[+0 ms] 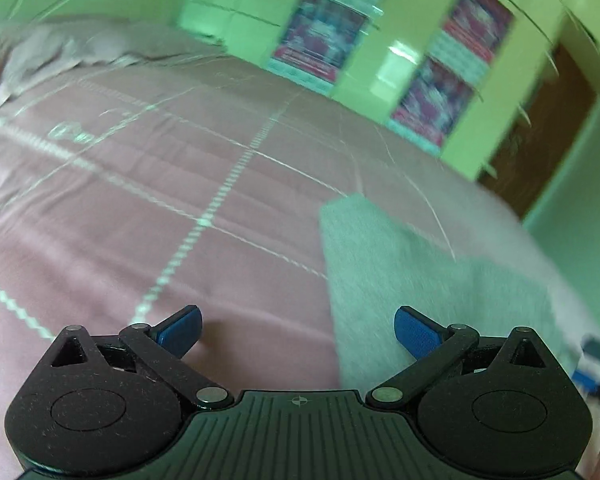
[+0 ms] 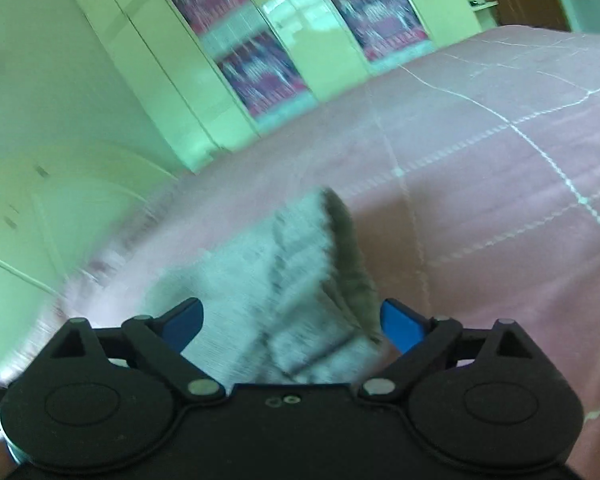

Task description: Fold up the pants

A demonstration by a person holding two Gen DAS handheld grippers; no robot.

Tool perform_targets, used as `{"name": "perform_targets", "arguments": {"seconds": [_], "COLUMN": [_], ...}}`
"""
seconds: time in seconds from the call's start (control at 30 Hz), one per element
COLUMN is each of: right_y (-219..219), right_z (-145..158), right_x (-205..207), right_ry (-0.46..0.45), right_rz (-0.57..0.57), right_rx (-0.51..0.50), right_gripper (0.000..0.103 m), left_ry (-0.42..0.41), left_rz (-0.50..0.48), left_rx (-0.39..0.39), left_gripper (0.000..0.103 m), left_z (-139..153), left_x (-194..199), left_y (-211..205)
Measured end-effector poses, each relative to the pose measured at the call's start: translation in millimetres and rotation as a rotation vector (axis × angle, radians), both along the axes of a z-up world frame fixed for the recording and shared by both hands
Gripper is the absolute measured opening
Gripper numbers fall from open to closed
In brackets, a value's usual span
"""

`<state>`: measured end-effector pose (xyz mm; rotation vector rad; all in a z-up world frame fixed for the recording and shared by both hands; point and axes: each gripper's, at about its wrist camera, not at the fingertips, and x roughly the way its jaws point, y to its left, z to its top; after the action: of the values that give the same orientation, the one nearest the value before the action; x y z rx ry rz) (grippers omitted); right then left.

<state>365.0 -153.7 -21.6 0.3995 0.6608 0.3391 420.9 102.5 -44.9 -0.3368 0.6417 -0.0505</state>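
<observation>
Both grippers are wide open, nothing pinched. My left gripper (image 1: 298,330) hangs over the pink bedspread (image 1: 160,200), with the grey pants (image 1: 400,264) folded flat just off to its right. My right gripper (image 2: 292,322) sits right above the pants (image 2: 288,264), pads clear of the cloth. Wardrobe (image 2: 284,40) behind, all blurry.

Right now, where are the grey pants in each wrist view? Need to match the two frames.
Left wrist: the grey pants lie lower right on the pink bedspread, running to the right of the open left gripper.
Right wrist: the pants sit lower centre, reaching down between the pads of the open right gripper, untouched by them.
Shared landmark: the pale wardrobe with red-patterned panels behind the bed.
</observation>
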Motion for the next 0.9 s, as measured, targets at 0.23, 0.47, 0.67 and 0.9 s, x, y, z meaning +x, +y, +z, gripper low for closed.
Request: {"name": "perform_targets", "arguments": {"seconds": [0.23, 0.47, 0.67, 0.9], "right_y": [-11.3, -43.7, -36.7, -5.6], "right_z": [17.3, 49.9, 62.0, 60.7], "right_x": [-23.6, -114.0, -195.0, -260.4], "right_ry": [0.021, -0.152, -0.215, -0.207], "right_rz": [-0.007, -0.02, -0.113, 0.007], "right_rx": [-0.023, -0.063, -0.166, -0.244], "right_gripper": [0.09, 0.097, 0.097, 0.097], "left_ry": [0.026, -0.037, -0.056, -0.183], "left_rz": [0.091, 0.084, 0.089, -0.007], "left_rx": [0.173, 0.295, 0.242, 0.279], "left_gripper": [0.103, 0.103, 0.103, 0.103], "left_z": [11.6, 34.9, 45.2, 57.4], "left_x": [-42.9, -156.8, -246.3, -312.8], "left_y": [15.4, 23.8, 5.6, -51.9]}}
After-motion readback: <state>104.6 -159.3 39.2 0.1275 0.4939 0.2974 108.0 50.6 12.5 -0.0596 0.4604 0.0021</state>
